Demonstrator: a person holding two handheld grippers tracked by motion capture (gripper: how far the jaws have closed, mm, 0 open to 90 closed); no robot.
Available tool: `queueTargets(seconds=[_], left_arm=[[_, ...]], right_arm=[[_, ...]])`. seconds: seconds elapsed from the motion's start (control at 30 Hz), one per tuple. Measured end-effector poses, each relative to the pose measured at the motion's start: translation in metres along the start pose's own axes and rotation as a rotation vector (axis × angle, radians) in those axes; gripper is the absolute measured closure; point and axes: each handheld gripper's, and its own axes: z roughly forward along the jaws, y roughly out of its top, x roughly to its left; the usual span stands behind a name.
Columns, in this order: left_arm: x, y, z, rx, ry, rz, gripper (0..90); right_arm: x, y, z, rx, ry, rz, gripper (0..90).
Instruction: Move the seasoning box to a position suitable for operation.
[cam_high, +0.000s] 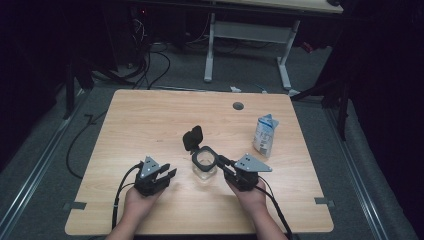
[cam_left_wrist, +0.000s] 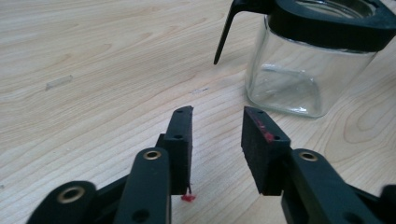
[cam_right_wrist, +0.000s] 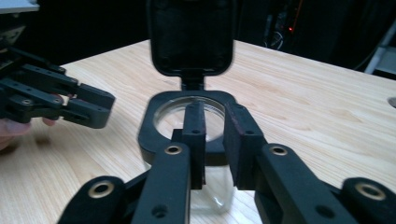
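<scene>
Clear square glass jar (cam_high: 205, 167) w/ black plastic rim, hinged lid (cam_high: 193, 137) up.

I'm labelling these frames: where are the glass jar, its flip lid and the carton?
Jar (cam_left_wrist: 292, 86): left gripper view, on its clear glass wall.
Lid (cam_right_wrist: 191, 35): right gripper view, on the raised flap's inner face.
Carton (cam_high: 264, 135): high view, on its front panel.

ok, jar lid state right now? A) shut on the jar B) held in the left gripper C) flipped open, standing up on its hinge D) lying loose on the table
C: the black lid stands upright behind the open mouth of the glass jar, joined at the hinge.
</scene>
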Motion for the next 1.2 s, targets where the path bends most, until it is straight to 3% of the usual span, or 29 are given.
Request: queueTargets(seconds=[0.13, 0.3, 0.6, 0.8, 0.93, 1.07, 1.2], left_arm=[[0.000, -0.004, -0.002, -0.004, 0.014, 0.015, 60.1], [0.000, -0.008, -0.005, 0.005, 0.016, 0.021, 62.5], [0.005, -0.011, -0.012, -0.009, 0.020, 0.006, 61.2], [0.009, -0.010, -0.016, 0.010, 0.023, 0.020, 58.0], [0.011, -0.013, -0.016, 0.033, 0.026, 0.032, 55.4], [0.014, -0.013, -0.017, 0.021, 0.019, 0.030, 55.3], [0.015, -0.014, -0.021, 0.003, 0.015, 0.038, 55.3]], right_arm=[[-0.010, -0.008, -0.008, 0.026, -0.042, 0.003, 75.0], [-0.020, -0.015, -0.013, 0.061, -0.073, 0.010, 72.2], [-0.035, -0.030, -0.020, 0.121, -0.125, 0.046, 66.6], [-0.043, -0.037, -0.027, 0.155, -0.198, 0.064, 64.5], [-0.045, -0.044, -0.032, 0.161, -0.213, 0.063, 57.1], [-0.046, -0.050, -0.037, 0.189, -0.255, 0.016, 57.7], [-0.053, -0.051, -0.044, 0.220, -0.256, 0.058, 54.7]])
